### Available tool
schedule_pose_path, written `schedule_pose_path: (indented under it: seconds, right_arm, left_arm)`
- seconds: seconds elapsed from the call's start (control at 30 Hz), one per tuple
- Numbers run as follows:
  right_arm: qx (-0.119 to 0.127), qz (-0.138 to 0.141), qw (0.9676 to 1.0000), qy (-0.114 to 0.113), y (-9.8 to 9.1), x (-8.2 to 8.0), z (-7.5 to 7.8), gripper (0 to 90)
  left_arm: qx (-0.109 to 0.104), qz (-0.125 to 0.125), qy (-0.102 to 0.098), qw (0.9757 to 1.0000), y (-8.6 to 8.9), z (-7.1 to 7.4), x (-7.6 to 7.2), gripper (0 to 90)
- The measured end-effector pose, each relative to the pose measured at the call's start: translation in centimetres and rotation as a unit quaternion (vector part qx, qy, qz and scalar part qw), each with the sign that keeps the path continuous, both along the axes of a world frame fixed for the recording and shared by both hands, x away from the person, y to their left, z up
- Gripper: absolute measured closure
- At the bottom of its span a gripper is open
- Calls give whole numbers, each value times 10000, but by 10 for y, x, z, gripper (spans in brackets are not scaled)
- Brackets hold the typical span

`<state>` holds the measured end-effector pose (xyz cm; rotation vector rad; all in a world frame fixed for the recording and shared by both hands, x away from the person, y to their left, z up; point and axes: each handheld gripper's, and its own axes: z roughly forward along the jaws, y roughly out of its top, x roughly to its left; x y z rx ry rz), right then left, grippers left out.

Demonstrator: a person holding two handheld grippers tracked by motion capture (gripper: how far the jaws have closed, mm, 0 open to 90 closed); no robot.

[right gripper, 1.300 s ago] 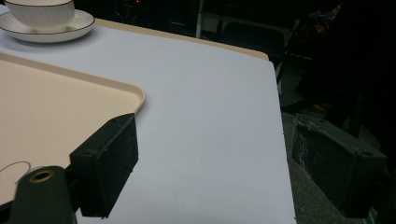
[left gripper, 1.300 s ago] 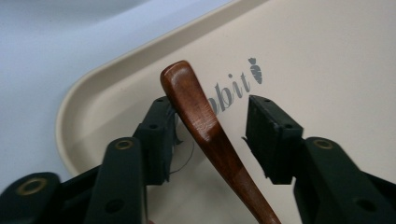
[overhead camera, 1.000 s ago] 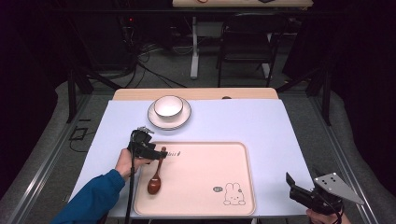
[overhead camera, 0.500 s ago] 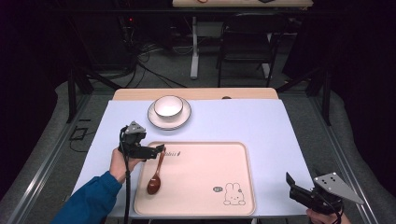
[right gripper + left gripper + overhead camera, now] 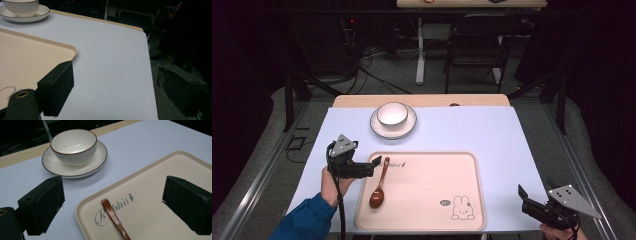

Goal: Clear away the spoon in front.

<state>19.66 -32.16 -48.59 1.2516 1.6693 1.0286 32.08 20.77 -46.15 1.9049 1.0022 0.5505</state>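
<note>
A brown wooden spoon (image 5: 378,187) lies on the left part of a beige tray (image 5: 432,175), handle pointing away; its handle (image 5: 115,218) also appears in the left gripper view. My left gripper (image 5: 373,166) hovers at the tray's left edge, beside and above the handle tip, pointing right. Its jaws have just been opening and stand wide with nothing between them (image 5: 113,187). My right gripper (image 5: 523,197) stands open at the table's near right corner, empty (image 5: 112,72). A white bowl (image 5: 392,114) sits on a saucer (image 5: 406,129) at the back.
A pale blue cover (image 5: 492,135) spreads over the table. The table's right edge (image 5: 149,75) runs close to the right gripper. A rabbit drawing (image 5: 462,209) marks the tray's near right corner. A chair (image 5: 477,45) stands behind the table.
The left gripper has drawn back to the left and risen from the spoon's handle, jaws wider. The spoon rests on the tray. The right gripper has stayed put.
</note>
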Motion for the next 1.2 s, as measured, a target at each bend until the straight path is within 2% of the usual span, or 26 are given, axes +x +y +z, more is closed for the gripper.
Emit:
schedule_pose_path:
  seconds: [0.2,0.3,0.53,0.6,0.77,0.97,1.1,1.2]
  right_arm:
    - [10,-8,10000,5,0,0,0,142]
    - [10,-13,10000,4,0,0,0,142]
    - [-5,-12,10000,6,0,0,0,142]
    - [-4,-17,10000,6,0,0,0,142]
    - [-6,-23,10000,10,0,0,0,142]
    - [-13,-29,10000,9,0,0,0,142]
    - [-4,-24,10000,11,0,0,0,142]
    - [1,-37,10000,7,0,0,0,142]
  left_arm:
    - [82,131,-280,9995,8,4,-22,9]
    - [101,203,-356,9991,15,5,-33,2]
    - [49,490,-411,9979,36,0,-54,1]
    - [83,508,-357,9980,40,-3,-58,0]
    - [59,532,-210,9983,44,-11,-62,0]
    - [148,513,-82,9985,49,-21,-69,0]
    - [122,517,-145,9985,51,-20,-67,0]
    - [97,659,-100,9977,57,-23,-59,0]
